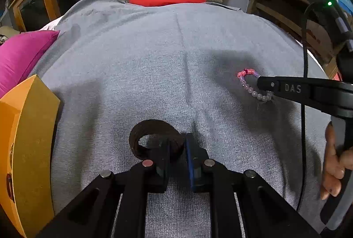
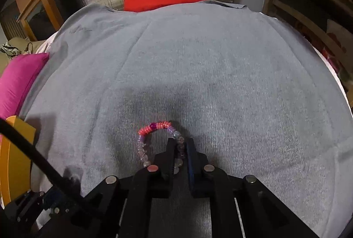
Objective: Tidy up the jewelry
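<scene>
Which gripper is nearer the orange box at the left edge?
Left. The left gripper, shut on a dark brown ring-shaped bracelet, is closer to the orange box; the right gripper, clamping the pink and purple beaded bracelet, is farther right.

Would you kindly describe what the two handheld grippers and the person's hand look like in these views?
Both grippers, left and right, are matte black with angular linkage arms, silver round pivot caps plus one reddish cap, and a blue pad on one finger. In the left wrist view, the right one shows pale "DAS" lettering, a black cable and a green indicator light. The bare hand shows no sleeve.
</scene>
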`<state>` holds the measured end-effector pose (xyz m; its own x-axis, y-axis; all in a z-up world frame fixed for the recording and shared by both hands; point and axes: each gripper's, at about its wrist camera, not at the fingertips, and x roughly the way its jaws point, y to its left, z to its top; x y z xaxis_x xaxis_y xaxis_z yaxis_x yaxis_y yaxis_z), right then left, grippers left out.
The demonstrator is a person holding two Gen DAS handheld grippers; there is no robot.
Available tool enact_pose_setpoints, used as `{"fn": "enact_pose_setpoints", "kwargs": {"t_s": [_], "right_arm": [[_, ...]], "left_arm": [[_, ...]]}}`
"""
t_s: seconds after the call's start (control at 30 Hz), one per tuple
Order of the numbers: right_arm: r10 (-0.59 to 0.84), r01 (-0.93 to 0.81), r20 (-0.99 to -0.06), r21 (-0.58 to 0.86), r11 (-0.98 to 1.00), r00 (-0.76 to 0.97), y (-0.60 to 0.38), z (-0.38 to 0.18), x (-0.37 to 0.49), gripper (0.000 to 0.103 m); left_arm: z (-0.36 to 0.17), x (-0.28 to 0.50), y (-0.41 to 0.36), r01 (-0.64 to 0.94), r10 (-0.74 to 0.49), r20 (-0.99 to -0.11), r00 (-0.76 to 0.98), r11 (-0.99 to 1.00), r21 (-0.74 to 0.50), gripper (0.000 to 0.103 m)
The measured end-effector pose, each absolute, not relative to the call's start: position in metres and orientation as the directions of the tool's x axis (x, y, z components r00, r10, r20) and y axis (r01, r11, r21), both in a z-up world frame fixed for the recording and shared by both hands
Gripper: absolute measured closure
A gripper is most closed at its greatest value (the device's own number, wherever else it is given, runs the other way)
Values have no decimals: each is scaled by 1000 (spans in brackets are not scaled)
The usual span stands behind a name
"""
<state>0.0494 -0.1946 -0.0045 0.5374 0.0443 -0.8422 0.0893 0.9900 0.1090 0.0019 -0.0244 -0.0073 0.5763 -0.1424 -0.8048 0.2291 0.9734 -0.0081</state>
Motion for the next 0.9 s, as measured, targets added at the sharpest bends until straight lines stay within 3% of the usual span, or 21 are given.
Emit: {"fn": "enact_pose_setpoints", "kwargs": {"t_s": [0.33,0.9], "right_arm": [[117,88,-877,177,980,467,-201,0,23,92],[96,96,-881,158,983,463,-200,-4,21,90]], "left_arm": [[-9,1,-26,213,-90,-805,586,976,47,74],[-13,6,-15,140,-3,-794,607,985,103,28]]}}
